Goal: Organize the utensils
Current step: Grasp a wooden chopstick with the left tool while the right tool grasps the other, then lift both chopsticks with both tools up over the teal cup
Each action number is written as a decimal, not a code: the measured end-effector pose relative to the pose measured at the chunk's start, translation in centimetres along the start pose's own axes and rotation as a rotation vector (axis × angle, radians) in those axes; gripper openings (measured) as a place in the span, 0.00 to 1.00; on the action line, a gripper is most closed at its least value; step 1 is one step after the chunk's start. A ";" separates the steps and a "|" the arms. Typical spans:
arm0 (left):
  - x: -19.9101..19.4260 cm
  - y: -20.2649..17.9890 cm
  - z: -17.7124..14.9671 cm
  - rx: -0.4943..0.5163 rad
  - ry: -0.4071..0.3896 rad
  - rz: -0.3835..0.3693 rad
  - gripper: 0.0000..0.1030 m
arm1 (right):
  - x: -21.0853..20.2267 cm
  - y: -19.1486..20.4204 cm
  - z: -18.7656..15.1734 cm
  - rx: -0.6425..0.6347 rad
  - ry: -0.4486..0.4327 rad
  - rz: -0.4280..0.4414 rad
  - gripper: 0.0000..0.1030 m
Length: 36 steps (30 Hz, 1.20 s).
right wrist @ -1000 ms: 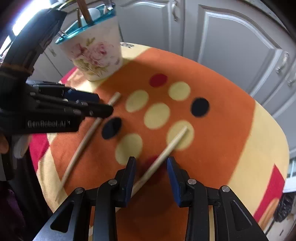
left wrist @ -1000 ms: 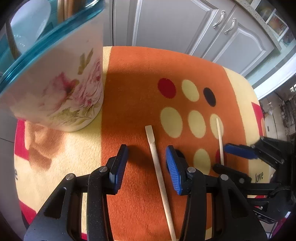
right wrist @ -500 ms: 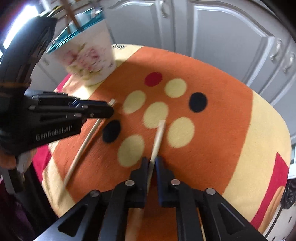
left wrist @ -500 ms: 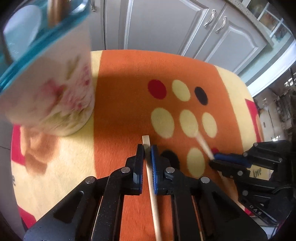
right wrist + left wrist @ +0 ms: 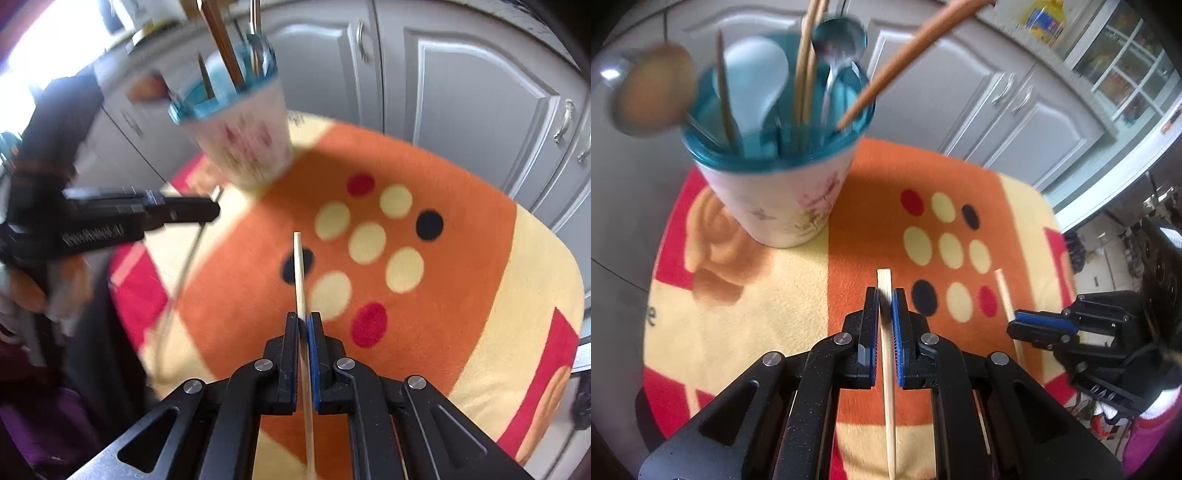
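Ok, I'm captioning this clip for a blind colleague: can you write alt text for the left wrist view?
The left gripper is shut on a pale wooden chopstick above an orange dotted cloth. Behind it stands a floral utensil cup with a teal rim, holding spoons and chopsticks. At right, the right gripper holds a second chopstick.

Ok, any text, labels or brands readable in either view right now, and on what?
"e": a lone dark letter at the left edge of the mat; the rest is cut off.
White lettering on the side of the left gripper: motion-blurred, unreadable.
White print on the body of the right gripper: unreadable.
Label on the yellow bottle: blurred.
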State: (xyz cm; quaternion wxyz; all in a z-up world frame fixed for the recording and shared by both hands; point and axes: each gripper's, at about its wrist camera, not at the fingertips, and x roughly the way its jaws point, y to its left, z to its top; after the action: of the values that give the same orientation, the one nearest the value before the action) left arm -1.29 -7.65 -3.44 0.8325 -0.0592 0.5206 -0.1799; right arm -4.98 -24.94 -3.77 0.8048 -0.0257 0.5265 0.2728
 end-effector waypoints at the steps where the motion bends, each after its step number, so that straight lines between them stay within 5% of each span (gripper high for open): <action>1: -0.8 0.0 0.0 -0.001 -0.016 -0.006 0.05 | -0.7 0.0 0.1 0.010 -0.020 0.017 0.04; 11: -7.9 -0.6 0.2 0.025 -0.138 -0.045 0.05 | -6.1 2.2 1.3 -0.018 -0.151 0.067 0.04; 19: -11.1 -0.8 0.7 0.035 -0.206 -0.047 0.05 | -6.1 3.4 2.9 -0.064 -0.171 0.049 0.04; 22: -11.3 -0.3 0.6 0.021 -0.210 -0.048 0.05 | -3.7 3.2 2.9 -0.072 -0.113 -0.013 0.06; 24: -11.3 0.0 0.5 0.010 -0.207 -0.052 0.05 | -1.0 2.3 2.8 -0.053 -0.061 -0.055 0.22; 26: -11.3 0.2 0.4 0.002 -0.204 -0.055 0.05 | 1.6 1.6 2.9 -0.016 -0.026 -0.062 0.26; 31: -11.6 0.8 0.5 -0.016 -0.205 -0.053 0.05 | 7.8 0.0 4.4 0.014 0.054 -0.119 0.26; 36: -12.2 1.5 0.7 -0.034 -0.219 -0.045 0.05 | 10.8 -0.8 5.7 -0.008 0.090 -0.158 0.07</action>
State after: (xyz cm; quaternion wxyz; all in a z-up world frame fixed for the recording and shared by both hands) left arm -5.10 -1.96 6.73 0.8790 -0.1042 0.4283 -0.1820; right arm 3.35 -19.33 -10.72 0.7993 -0.0823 0.5573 0.2093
